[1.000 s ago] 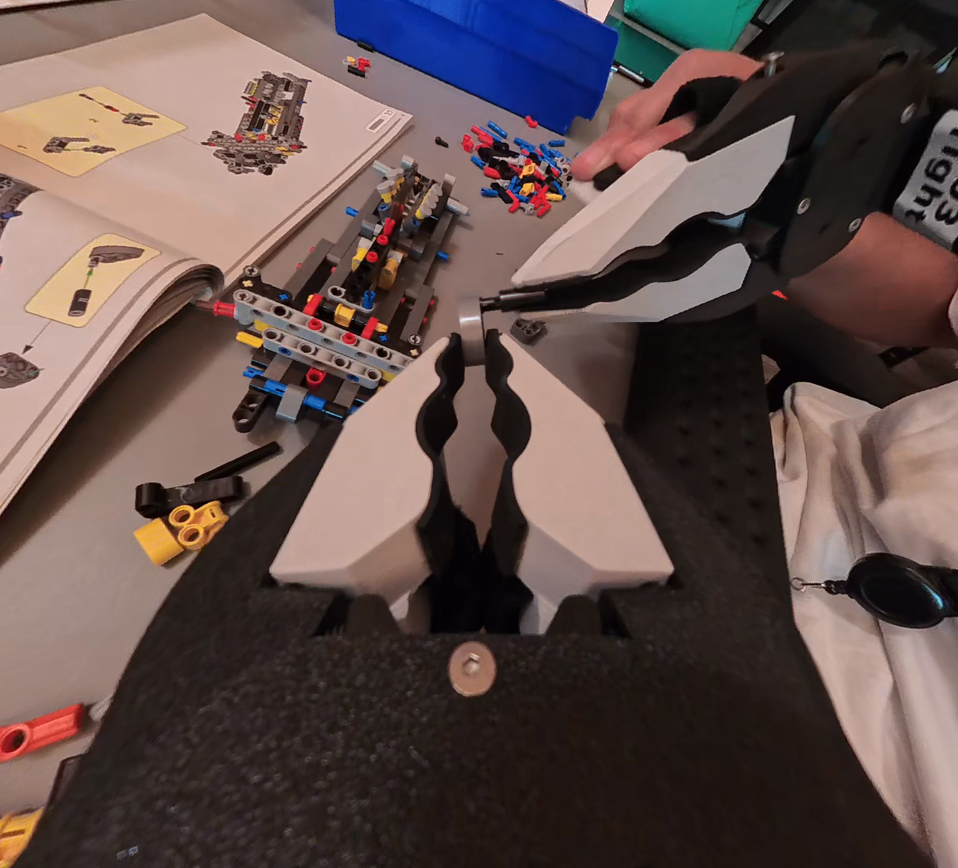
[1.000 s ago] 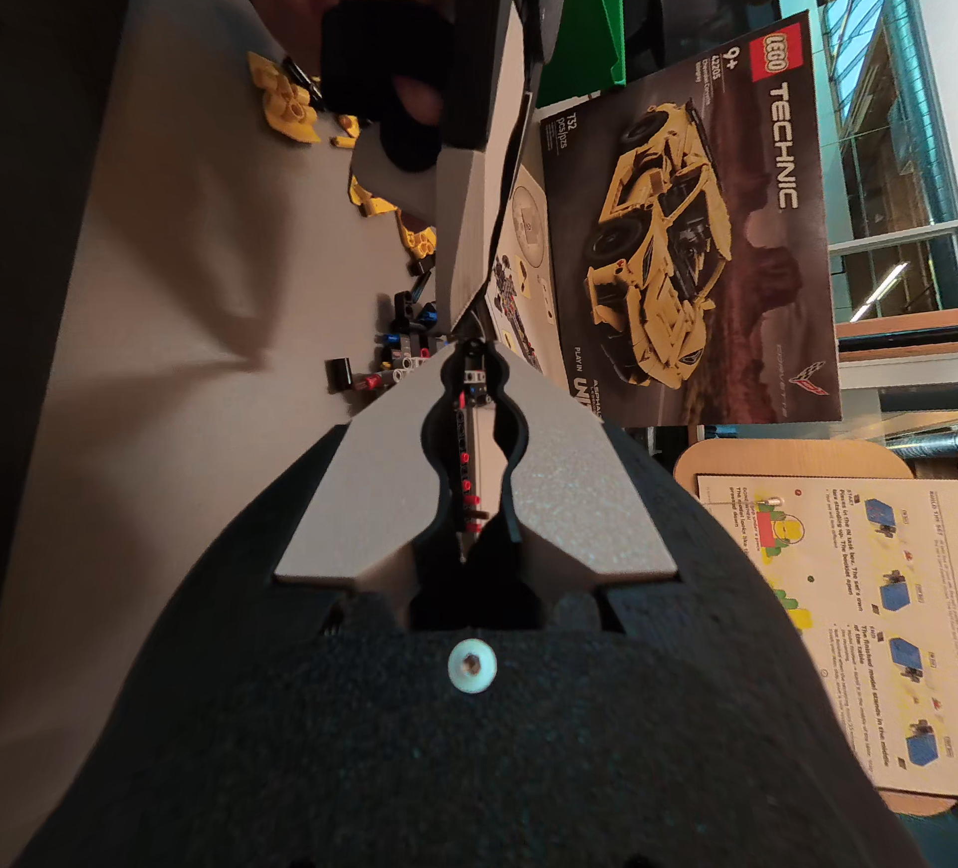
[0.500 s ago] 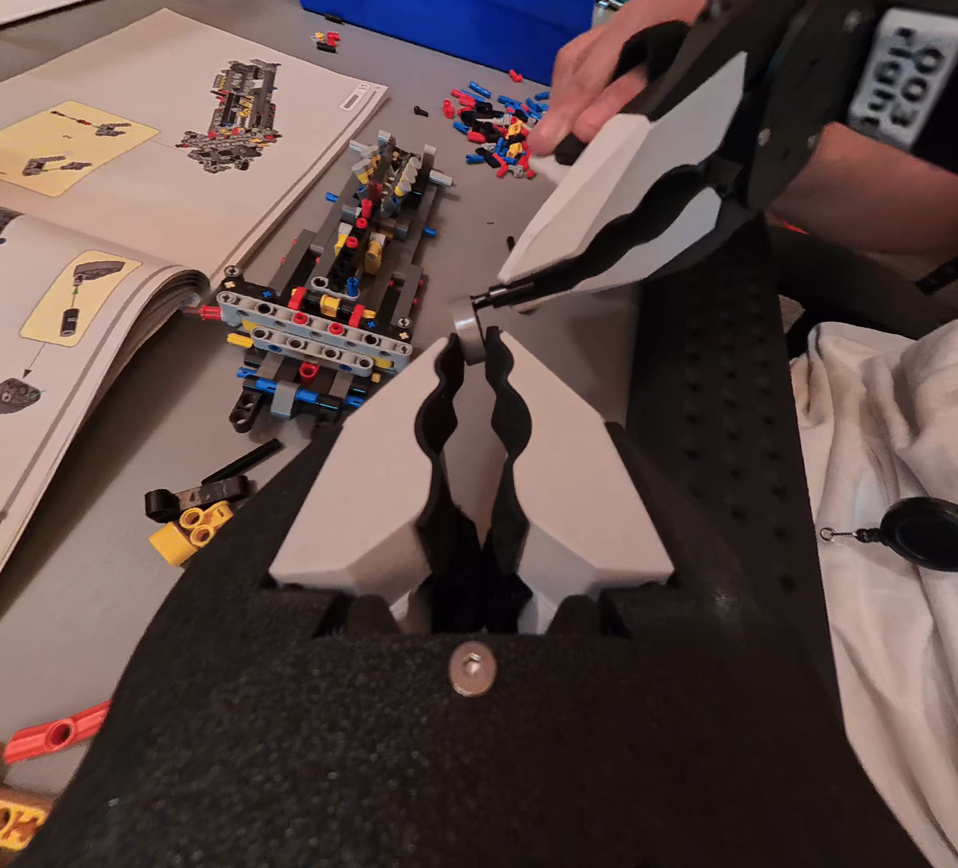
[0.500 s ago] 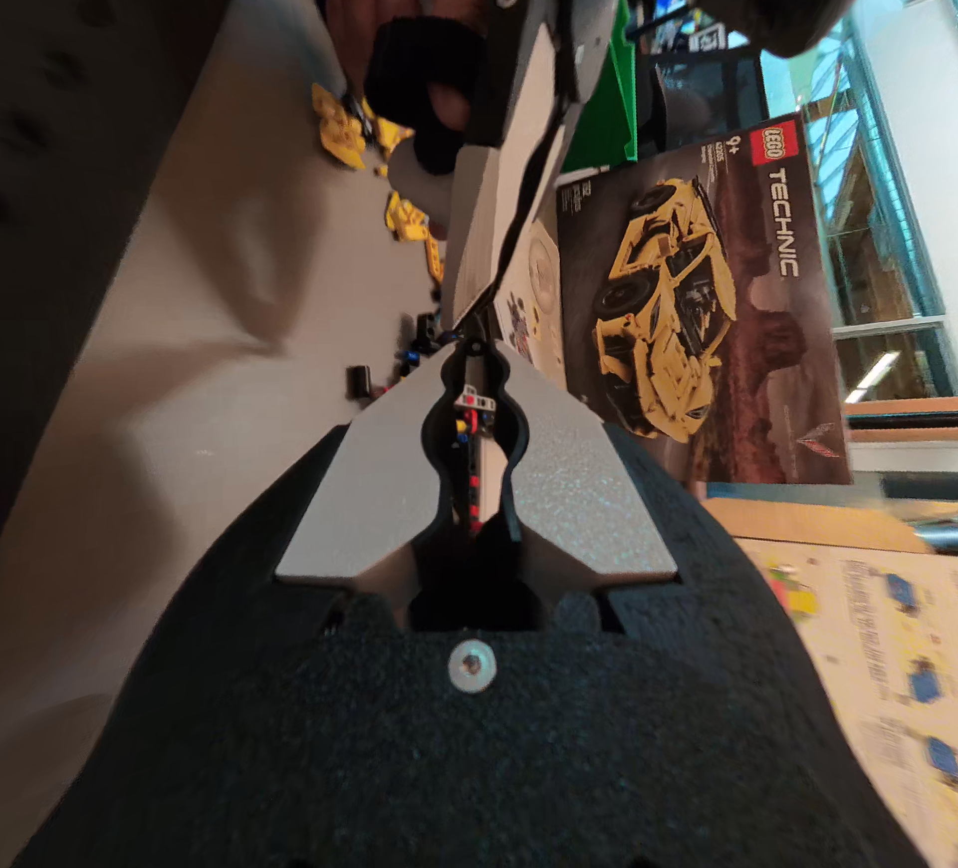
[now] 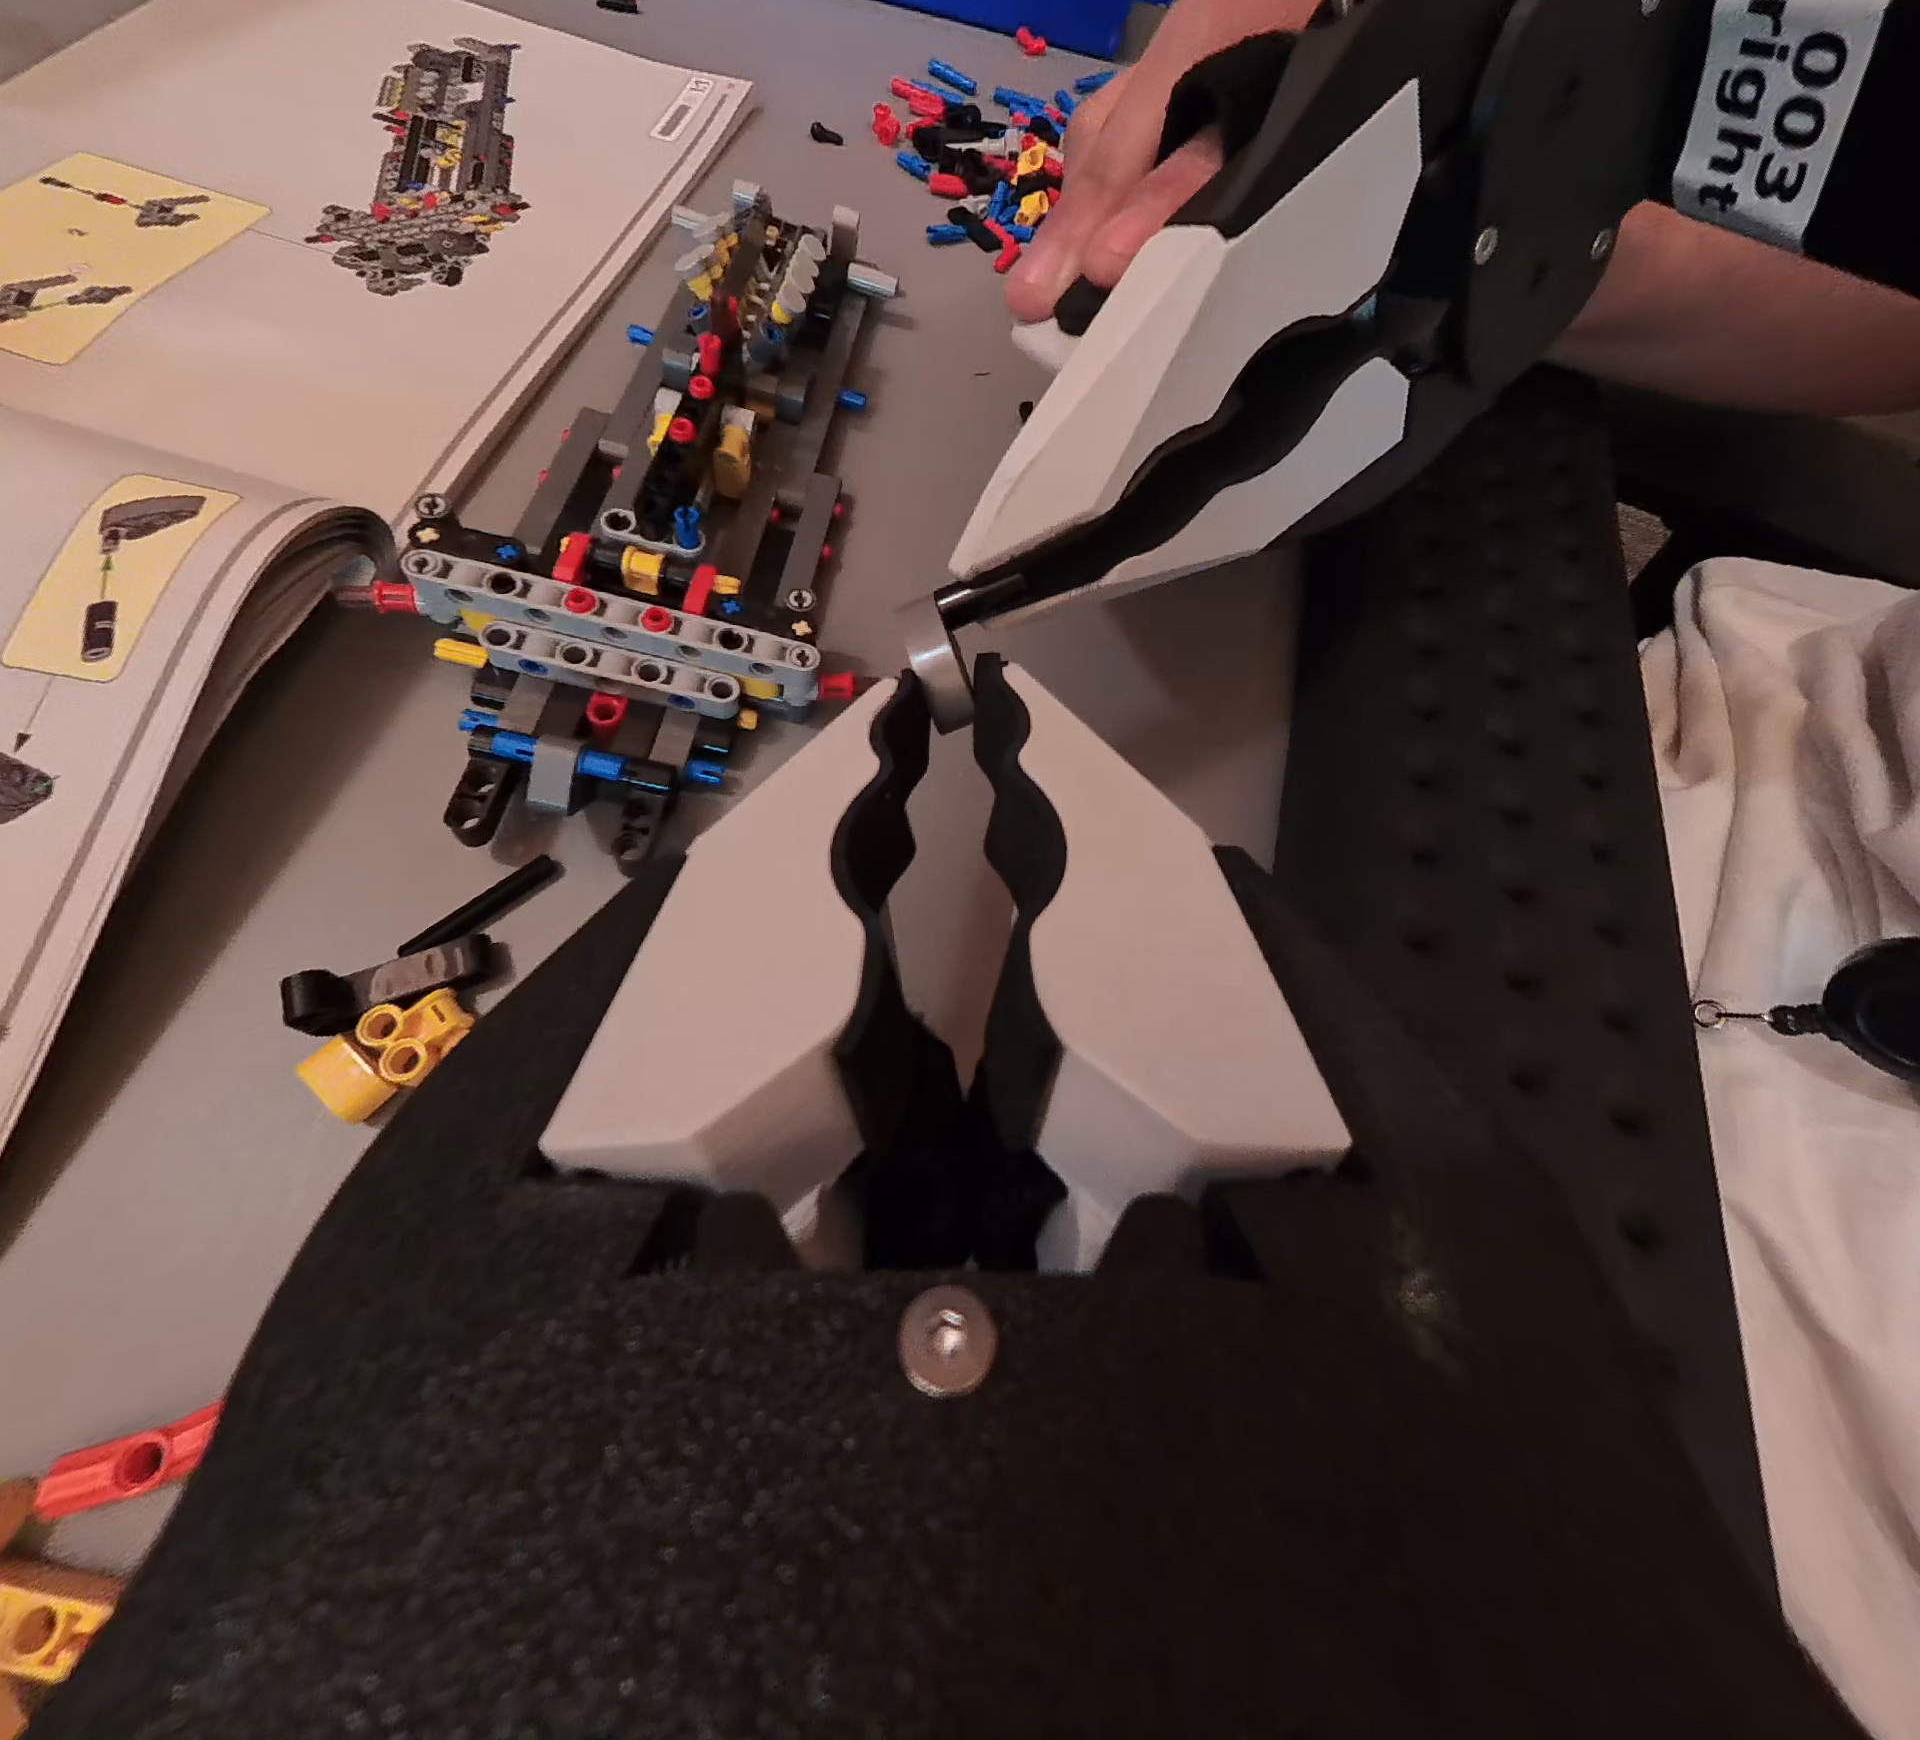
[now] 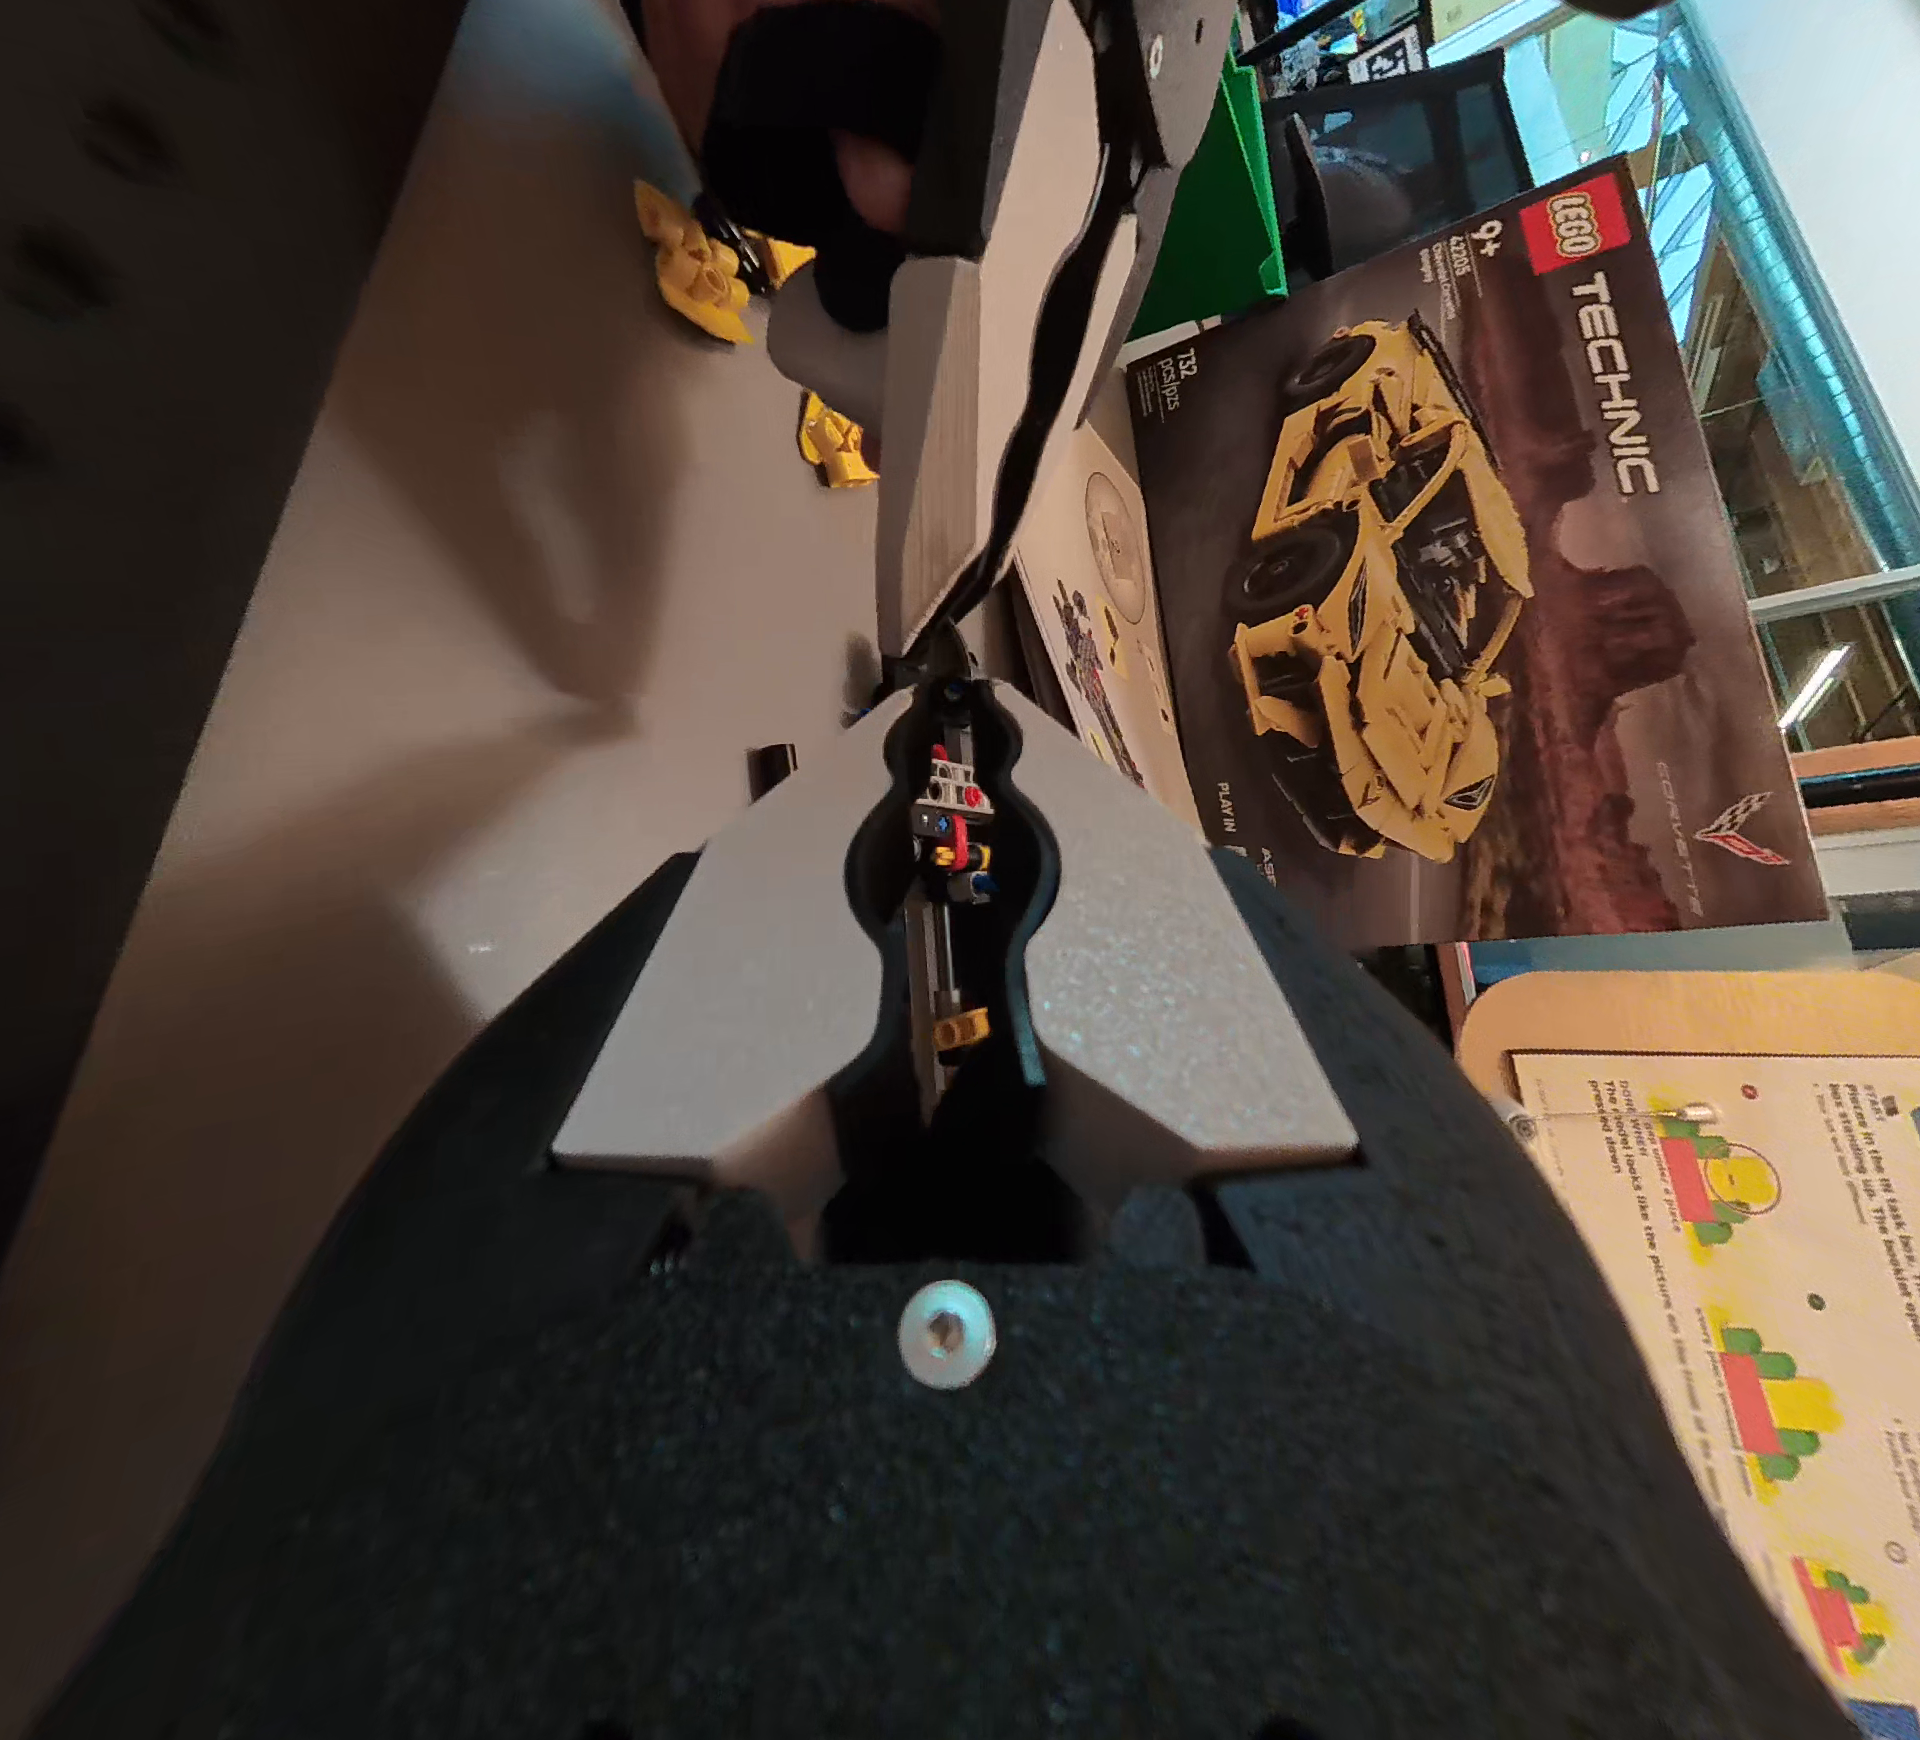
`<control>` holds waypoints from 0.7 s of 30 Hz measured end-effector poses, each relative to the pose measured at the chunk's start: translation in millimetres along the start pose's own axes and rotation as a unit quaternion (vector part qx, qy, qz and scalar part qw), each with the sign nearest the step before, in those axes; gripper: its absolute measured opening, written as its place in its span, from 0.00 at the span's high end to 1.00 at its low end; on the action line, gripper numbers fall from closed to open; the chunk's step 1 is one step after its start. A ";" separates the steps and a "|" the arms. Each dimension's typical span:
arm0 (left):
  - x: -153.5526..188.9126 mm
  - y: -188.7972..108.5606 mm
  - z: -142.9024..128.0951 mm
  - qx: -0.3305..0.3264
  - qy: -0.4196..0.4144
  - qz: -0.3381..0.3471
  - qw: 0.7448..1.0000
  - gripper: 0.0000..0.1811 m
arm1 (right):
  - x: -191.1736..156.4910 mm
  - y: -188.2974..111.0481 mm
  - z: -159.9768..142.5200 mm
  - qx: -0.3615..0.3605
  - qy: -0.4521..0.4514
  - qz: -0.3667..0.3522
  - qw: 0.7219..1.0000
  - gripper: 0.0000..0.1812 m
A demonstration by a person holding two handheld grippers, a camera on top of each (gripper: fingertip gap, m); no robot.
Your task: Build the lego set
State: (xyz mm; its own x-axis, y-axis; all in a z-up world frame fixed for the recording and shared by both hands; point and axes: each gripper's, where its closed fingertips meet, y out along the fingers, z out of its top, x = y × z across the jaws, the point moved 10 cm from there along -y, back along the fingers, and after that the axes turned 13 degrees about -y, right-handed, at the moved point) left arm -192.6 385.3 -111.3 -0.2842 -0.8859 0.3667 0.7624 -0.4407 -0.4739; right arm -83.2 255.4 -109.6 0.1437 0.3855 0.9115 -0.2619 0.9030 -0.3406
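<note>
The left gripper (image 5: 940, 703) is pinching a small grey round Lego disc (image 5: 938, 670) at its very fingertips. Just beyond, the right gripper (image 5: 961, 594) is clamping a short black axle piece (image 5: 975, 599) whose end is meeting the disc's face. To do this well, I judge the axle should be lining up square with the disc's centre hole before pushing, with the left grip staying firm near the rim. Farther off, the long grey-and-black Lego chassis with red and blue pins (image 5: 665, 537) is lying on the grey table (image 5: 208, 1015) beside the open instruction booklet (image 5: 312, 215), loose coloured pins (image 5: 977, 152) beyond.
</note>
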 end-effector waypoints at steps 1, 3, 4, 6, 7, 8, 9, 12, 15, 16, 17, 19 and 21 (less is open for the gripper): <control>-0.5 -0.1 0.2 0.001 -0.002 0.000 1.000 0.96 | 0.1 0.4 -0.2 0.000 0.015 -0.002 1.000 0.96; -2.4 0.1 1.3 0.008 -0.018 0.000 1.000 0.96 | 3.1 1.0 -1.7 0.002 0.110 0.007 0.994 0.96; -2.3 -1.0 2.3 0.015 -0.024 -0.009 1.000 0.96 | 5.4 -0.6 -2.2 0.009 0.156 0.013 0.988 0.95; -3.1 -5.6 5.7 0.036 -0.030 -0.014 0.999 0.96 | 12.8 -8.0 -2.4 0.023 0.238 0.007 0.971 0.94; -4.2 -8.0 6.7 0.044 -0.030 -0.013 0.999 0.96 | 17.1 -13.2 -3.3 0.038 0.278 -0.011 0.960 0.90; -3.2 -10.2 8.2 0.054 -0.026 -0.018 0.998 0.96 | 19.7 -17.9 -5.3 0.070 0.314 -0.017 0.947 0.90; -0.8 -12.3 10.4 0.069 -0.017 -0.023 0.997 0.96 | 22.3 -20.0 -8.3 0.099 0.357 -0.009 0.929 0.90; 3.0 -13.1 12.9 0.089 0.013 -0.004 0.996 0.96 | 29.4 -13.2 -18.5 0.160 0.479 0.068 0.861 0.85; 5.9 -15.6 16.7 0.123 0.054 0.044 0.990 0.96 | 32.2 -6.0 -26.5 0.143 0.530 0.071 0.833 0.86; 5.0 -16.4 17.5 0.131 0.065 0.069 0.987 0.97 | 31.7 -4.7 -26.7 0.123 0.528 0.055 0.839 0.88; 3.1 -17.1 17.6 0.134 0.077 0.096 0.983 0.96 | 31.3 -3.6 -26.5 0.098 0.525 0.036 0.845 0.90; -3.5 -20.4 18.2 0.143 0.086 0.158 0.973 0.97 | 30.9 -2.8 -24.5 0.073 0.521 0.012 0.850 0.90; -12.1 -24.8 18.0 0.142 0.072 0.195 0.968 0.97 | 30.0 -3.5 -28.8 0.037 0.526 -0.011 0.849 0.89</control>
State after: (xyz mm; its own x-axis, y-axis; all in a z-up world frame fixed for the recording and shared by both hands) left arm -197.7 409.6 -89.6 -0.0055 -0.9969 0.0785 0.9515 -0.0294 -0.3063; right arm -50.5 269.3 -87.7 0.9126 0.3609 0.1921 -0.3030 0.9124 -0.2751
